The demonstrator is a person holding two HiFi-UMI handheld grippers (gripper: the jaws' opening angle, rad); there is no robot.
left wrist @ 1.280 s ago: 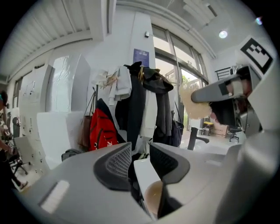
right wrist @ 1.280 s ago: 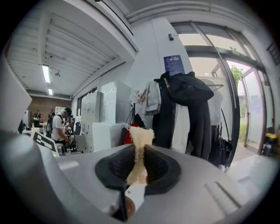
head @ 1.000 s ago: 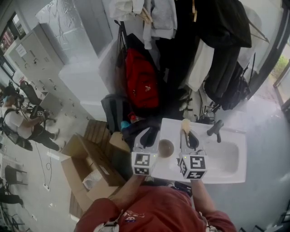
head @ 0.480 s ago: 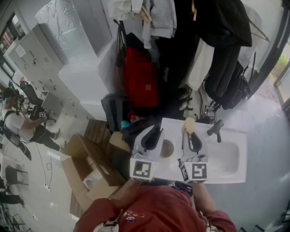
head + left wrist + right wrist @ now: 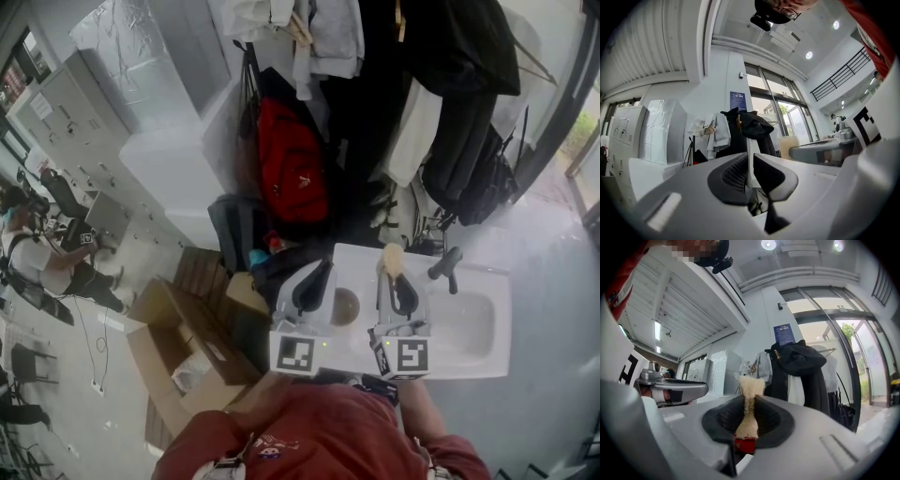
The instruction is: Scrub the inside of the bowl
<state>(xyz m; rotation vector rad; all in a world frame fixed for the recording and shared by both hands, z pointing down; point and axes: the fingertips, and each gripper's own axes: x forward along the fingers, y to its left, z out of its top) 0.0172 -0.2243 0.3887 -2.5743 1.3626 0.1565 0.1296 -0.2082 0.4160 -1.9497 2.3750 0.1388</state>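
Head view: the brown bowl point(image 5: 345, 307) sits just right of the left gripper point(image 5: 317, 279) and just left of the right gripper point(image 5: 395, 274). Left gripper view: the jaws are closing on a thin white edge, probably the bowl's rim. Right gripper view: the jaws pinch a pale scrubber point(image 5: 749, 404).

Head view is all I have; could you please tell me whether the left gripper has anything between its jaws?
Observer: Yes. A thin white edge, apparently of the bowl, stands between the closing jaws of the left gripper, touched on both sides.
Operator: Thank you. How is the scrubber held?
Observer: The right gripper pinches the scrubber at its waist; its top flares above the jaws.
Operator: Is anything below it?
Observer: A red piece sits under it, between the jaws.
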